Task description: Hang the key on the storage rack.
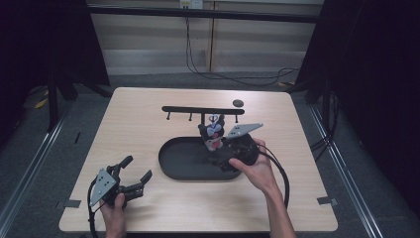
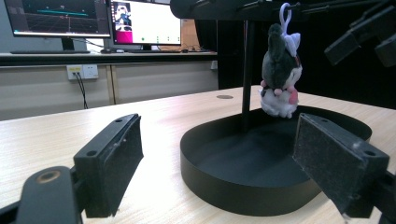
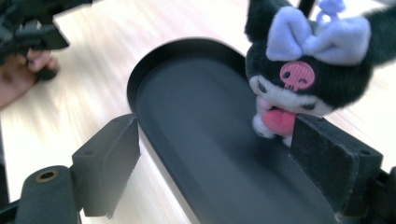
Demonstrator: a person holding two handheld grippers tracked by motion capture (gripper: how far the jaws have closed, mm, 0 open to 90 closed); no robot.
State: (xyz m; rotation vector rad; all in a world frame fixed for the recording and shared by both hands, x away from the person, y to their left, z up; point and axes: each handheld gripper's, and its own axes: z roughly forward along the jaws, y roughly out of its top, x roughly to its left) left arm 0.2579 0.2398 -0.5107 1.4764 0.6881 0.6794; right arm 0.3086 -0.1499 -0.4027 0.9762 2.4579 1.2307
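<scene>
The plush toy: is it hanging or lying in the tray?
Hanging: the plush toy dangles by its loop from the rack, above the tray.

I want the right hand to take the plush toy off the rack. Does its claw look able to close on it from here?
Probably yes. The right claw stands open right by the plush toy, which hangs over the tray with nothing between.

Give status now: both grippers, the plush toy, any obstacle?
Left gripper open, beside tray. Right gripper open by plush toy, hanging from rack. No obstacle.
</scene>
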